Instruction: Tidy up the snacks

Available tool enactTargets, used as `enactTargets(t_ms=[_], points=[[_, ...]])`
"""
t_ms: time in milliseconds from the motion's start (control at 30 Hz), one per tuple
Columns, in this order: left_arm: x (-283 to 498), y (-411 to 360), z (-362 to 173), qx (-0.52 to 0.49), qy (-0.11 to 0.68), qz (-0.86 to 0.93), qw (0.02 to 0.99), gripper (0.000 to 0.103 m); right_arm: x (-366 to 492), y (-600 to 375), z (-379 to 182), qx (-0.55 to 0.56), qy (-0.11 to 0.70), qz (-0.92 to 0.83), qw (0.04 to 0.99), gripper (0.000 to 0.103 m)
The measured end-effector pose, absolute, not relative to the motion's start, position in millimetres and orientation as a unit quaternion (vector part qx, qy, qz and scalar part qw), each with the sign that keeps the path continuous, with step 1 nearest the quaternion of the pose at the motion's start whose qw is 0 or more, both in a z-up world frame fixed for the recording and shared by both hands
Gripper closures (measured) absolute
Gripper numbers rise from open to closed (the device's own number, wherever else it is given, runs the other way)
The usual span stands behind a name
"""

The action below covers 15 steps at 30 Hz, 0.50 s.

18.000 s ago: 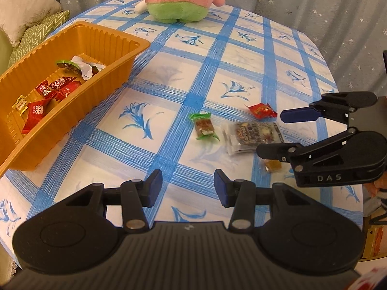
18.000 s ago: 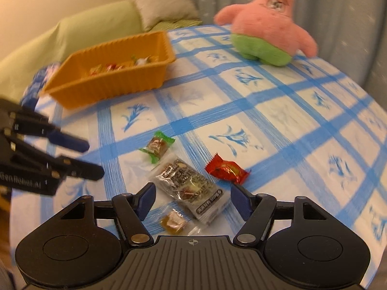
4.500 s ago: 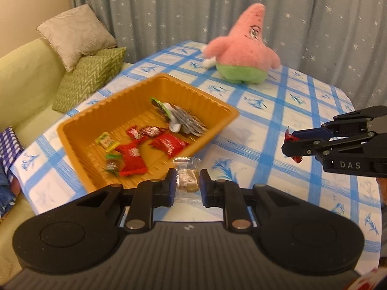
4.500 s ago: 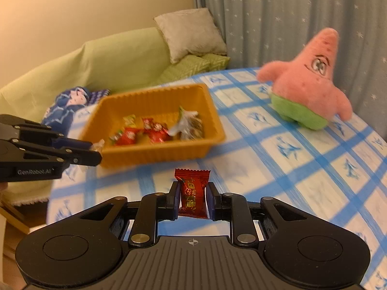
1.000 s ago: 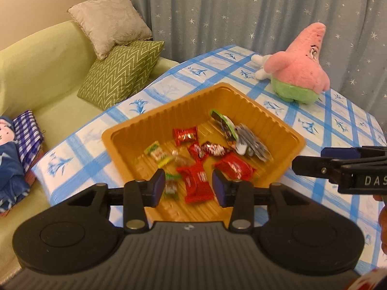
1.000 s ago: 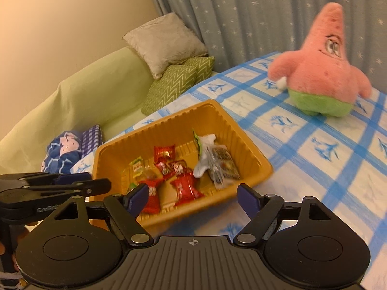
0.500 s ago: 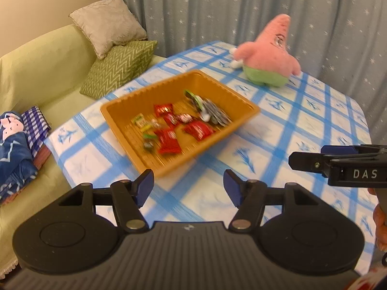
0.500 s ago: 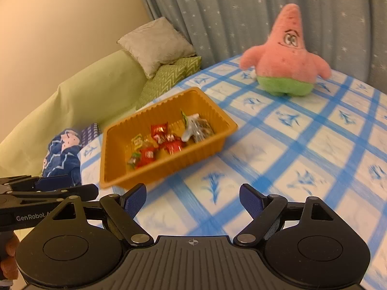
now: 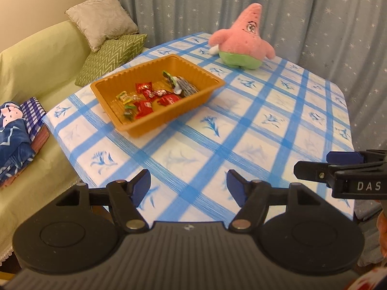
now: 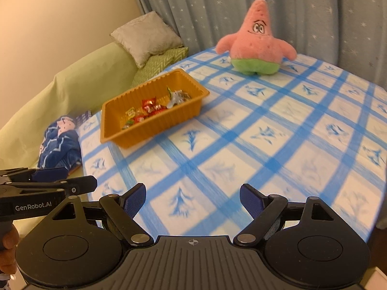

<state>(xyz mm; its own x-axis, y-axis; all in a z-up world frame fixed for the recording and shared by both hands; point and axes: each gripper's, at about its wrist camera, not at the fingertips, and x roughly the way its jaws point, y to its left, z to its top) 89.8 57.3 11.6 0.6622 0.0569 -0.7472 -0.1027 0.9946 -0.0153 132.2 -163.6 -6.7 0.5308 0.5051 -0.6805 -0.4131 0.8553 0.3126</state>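
An orange plastic tray stands on the blue-checked tablecloth, far ahead and to the left of both grippers. Several wrapped snacks lie in it, mostly red, with green and silver ones among them. My left gripper hangs over the near part of the table, its jaws opening and nothing between them. My right gripper is wide open and empty too. Each gripper shows at the edge of the other's view: the right gripper, the left gripper.
A pink star-shaped plush toy sits at the table's far side by the starry curtain. A green sofa with cushions runs along the left; a blue blanket lies on it. The table edge is near left.
Both grippers have drawn back from over the tray, which now looks smaller and farther off. The left jaws have spread wider; the right jaws stayed wide.
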Motion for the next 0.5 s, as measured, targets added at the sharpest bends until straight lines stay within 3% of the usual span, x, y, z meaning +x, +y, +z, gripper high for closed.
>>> enactTargets(t_ms=[500], points=[[47, 9, 14, -0.013, 0.412, 0.012, 0.911, 0.036, 80, -202, -5, 0.069, 0.421, 0.241, 0.872, 0.019]])
